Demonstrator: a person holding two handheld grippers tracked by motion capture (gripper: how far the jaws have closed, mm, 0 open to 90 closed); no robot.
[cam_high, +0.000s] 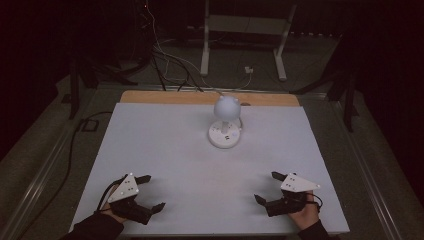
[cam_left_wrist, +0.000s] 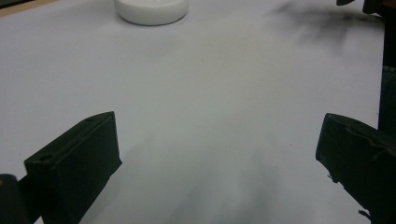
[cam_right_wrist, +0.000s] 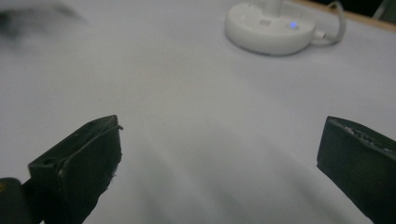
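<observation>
White desk (cam_high: 165, 150) with a wooden strip along the far edge, seen from above in dim light. Small white lamp (cam_high: 225, 122) toward the far middle of the desk: round flat base (cam_high: 224, 136), short stem, globe-shaped head (cam_high: 226, 106) upright over the base. Pale cable (cam_high: 242, 118) leaving the back of the base toward the far edge. Small blue light (cam_right_wrist: 293, 25) on the base top in the right gripper view.

Left gripper (cam_high: 150, 192) at the near left of the desk, held in a hand (cam_high: 114, 212) entering from the bottom edge; grey three-cornered plate on top; jaws wide apart, nothing between them. Right gripper (cam_high: 267, 187) at the near right, held likewise in a hand (cam_high: 306, 215); jaws wide apart, nothing between them. Both grippers well apart from the lamp and from each other, apparently just above or resting on the desk surface; contact not resolvable.

Left gripper view: bare desk between the two black jaws, lamp base (cam_left_wrist: 152, 10) at the top edge. Right gripper view: bare desk between the jaws, lamp base (cam_right_wrist: 271, 29) and cable (cam_right_wrist: 337, 23) at upper right.

Beyond the desk: floor with loose cables (cam_high: 167, 60) and the feet of a white stand (cam_high: 242, 45).
</observation>
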